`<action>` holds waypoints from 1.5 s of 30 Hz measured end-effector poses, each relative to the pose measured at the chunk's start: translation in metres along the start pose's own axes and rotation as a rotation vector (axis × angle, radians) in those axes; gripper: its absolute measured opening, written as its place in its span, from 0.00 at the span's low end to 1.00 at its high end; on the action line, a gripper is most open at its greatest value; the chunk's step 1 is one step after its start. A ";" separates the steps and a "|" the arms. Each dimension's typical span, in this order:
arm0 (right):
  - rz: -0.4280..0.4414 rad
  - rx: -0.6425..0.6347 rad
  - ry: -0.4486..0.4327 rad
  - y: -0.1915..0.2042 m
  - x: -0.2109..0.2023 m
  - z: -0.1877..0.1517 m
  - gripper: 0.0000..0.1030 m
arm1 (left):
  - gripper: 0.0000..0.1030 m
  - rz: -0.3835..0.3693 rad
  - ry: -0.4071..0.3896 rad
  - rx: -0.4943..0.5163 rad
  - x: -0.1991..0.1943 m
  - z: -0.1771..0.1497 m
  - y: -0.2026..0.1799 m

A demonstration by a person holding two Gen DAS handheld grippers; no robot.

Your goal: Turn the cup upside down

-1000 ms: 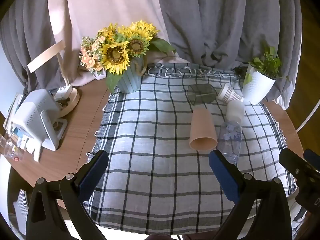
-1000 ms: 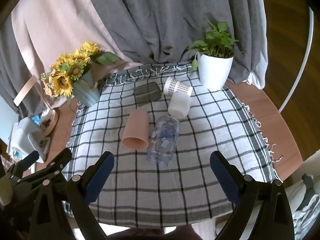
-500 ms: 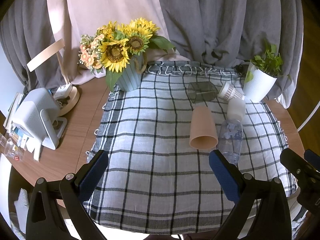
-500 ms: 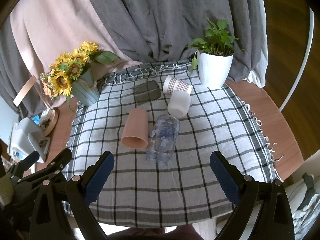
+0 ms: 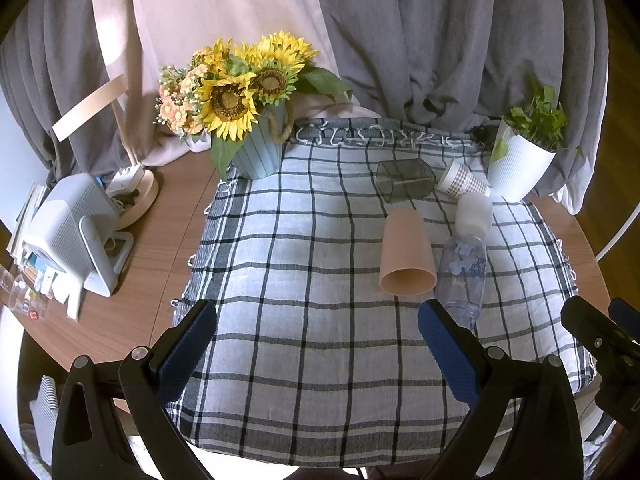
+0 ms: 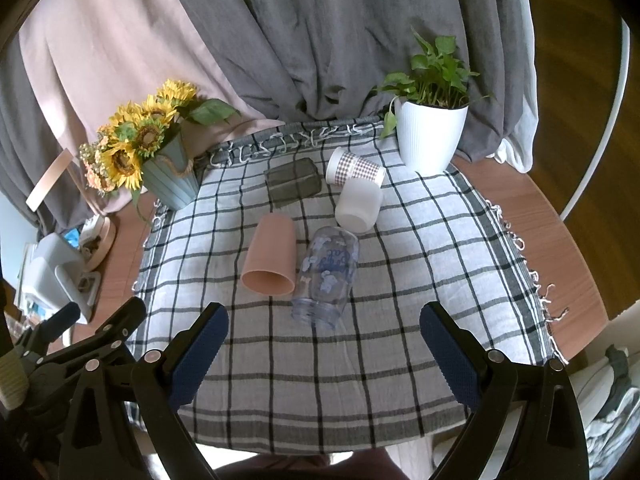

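Five cups lie on their sides on the checked cloth (image 6: 420,264) covering the round wooden worktop (image 6: 532,216): a pink cup (image 6: 270,256) with its mouth toward the near edge, a clear printed cup (image 6: 328,272) touching its right side, a white cup (image 6: 358,204), a gingham paper cup (image 6: 354,168) and a dark square cup (image 6: 294,180) farther back. Both grippers hover over the near edge, the left gripper (image 5: 316,348) and right gripper (image 6: 324,344) spread wide and holding nothing.
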State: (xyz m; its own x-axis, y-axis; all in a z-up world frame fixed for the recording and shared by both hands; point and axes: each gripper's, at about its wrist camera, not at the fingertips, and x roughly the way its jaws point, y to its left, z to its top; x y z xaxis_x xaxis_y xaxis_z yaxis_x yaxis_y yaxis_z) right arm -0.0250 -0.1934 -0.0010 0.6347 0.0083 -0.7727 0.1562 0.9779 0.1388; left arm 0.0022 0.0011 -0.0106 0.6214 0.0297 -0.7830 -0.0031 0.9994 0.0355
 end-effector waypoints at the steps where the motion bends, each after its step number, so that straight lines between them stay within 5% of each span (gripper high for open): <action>1: 0.000 0.000 0.000 0.000 0.000 0.000 0.94 | 1.00 -0.001 0.000 0.000 0.000 0.001 0.000; 45: 0.006 -0.005 0.020 -0.002 0.006 0.006 0.94 | 1.00 0.013 0.019 -0.004 0.006 0.004 -0.002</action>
State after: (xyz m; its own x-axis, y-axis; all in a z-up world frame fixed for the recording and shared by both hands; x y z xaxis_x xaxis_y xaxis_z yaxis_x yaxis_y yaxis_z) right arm -0.0171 -0.1964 -0.0026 0.6205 0.0186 -0.7840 0.1482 0.9789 0.1405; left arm 0.0089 -0.0004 -0.0131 0.6062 0.0426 -0.7942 -0.0139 0.9990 0.0429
